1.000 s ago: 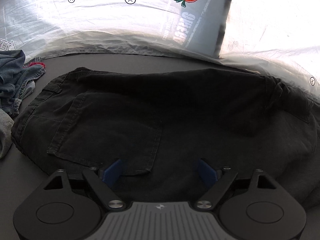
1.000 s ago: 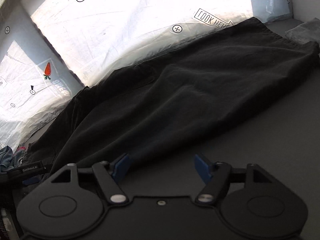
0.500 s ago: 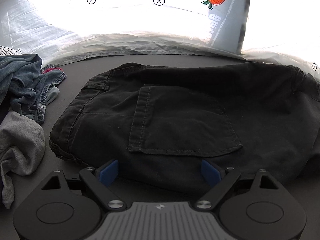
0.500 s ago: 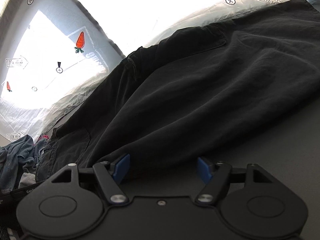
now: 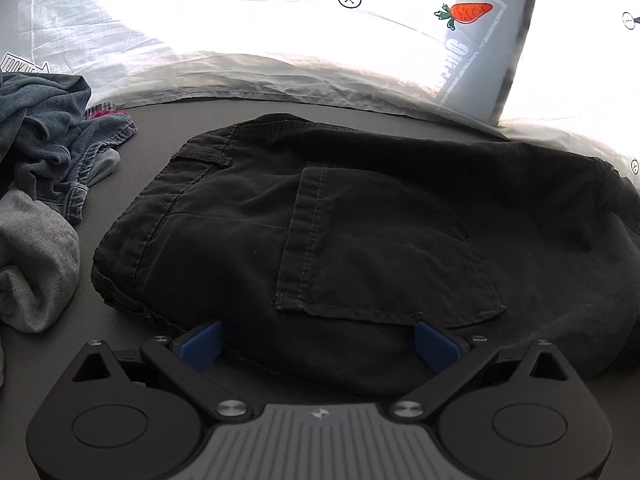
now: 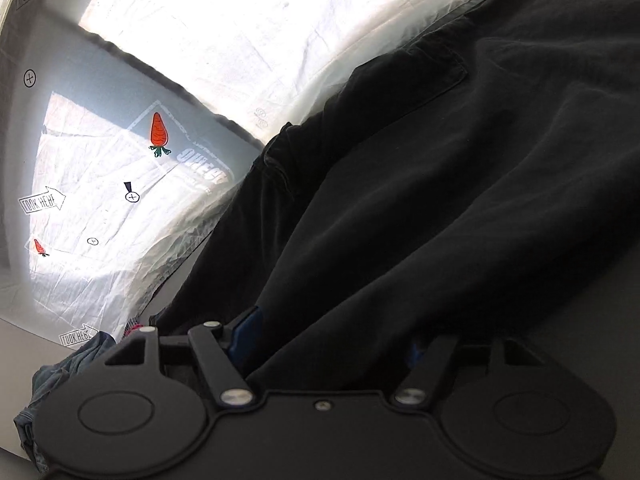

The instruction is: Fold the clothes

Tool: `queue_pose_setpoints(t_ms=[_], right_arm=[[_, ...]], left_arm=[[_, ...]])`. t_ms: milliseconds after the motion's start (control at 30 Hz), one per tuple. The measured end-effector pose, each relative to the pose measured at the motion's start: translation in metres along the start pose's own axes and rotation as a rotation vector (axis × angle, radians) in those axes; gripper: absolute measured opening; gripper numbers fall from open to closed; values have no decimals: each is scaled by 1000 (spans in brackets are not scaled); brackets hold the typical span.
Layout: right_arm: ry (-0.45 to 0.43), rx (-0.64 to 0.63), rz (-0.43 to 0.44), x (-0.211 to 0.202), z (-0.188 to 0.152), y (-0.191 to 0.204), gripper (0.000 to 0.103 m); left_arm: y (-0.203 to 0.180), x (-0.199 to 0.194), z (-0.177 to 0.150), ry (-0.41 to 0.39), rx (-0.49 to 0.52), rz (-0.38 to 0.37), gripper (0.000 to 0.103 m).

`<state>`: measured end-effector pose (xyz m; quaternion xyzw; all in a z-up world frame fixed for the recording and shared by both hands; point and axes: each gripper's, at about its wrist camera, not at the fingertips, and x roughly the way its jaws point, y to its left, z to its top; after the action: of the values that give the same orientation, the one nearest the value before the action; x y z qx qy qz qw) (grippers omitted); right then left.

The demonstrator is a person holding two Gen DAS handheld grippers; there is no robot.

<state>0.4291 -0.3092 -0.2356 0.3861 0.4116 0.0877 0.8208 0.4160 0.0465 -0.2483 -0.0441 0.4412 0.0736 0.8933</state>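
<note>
Black trousers (image 5: 360,232) lay flat on the dark worktop (image 5: 168,120), long axis left-right, waistband end left beside the unfolded pile (image 5: 44,160). Left tongs (image 5: 320,344) were opening, straddling the near edge unclamped; right tongs (image 6: 332,344) stood apart, cloth between, grip unclear. Risk: one-layer pinch would skew the fold.

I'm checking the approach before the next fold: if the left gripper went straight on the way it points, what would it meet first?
Most likely the black trousers. The left gripper, its jaws opening, already straddles their near edge, with the stitched back pocket just ahead. Depth is hard to judge, but nothing else lies in that line.
</note>
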Motion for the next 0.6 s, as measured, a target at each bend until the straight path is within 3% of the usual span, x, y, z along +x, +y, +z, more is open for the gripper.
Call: queue_pose_setpoints(t_ms=[167,333,500,600], right_arm=[[67,-80,61,25,-24,27,72],[160,-232,106,60,-20,64,76],[290,-110,225,95,-20,65,78],[324,-154,227,93,-33,70,78]], left_arm=[[7,-1,7,6,-45,-11,101],[27,2,15,-12,-89,25,101],[39,4,14,-24,-109,16,101],[38,5,14,-29,-101,16,101]])
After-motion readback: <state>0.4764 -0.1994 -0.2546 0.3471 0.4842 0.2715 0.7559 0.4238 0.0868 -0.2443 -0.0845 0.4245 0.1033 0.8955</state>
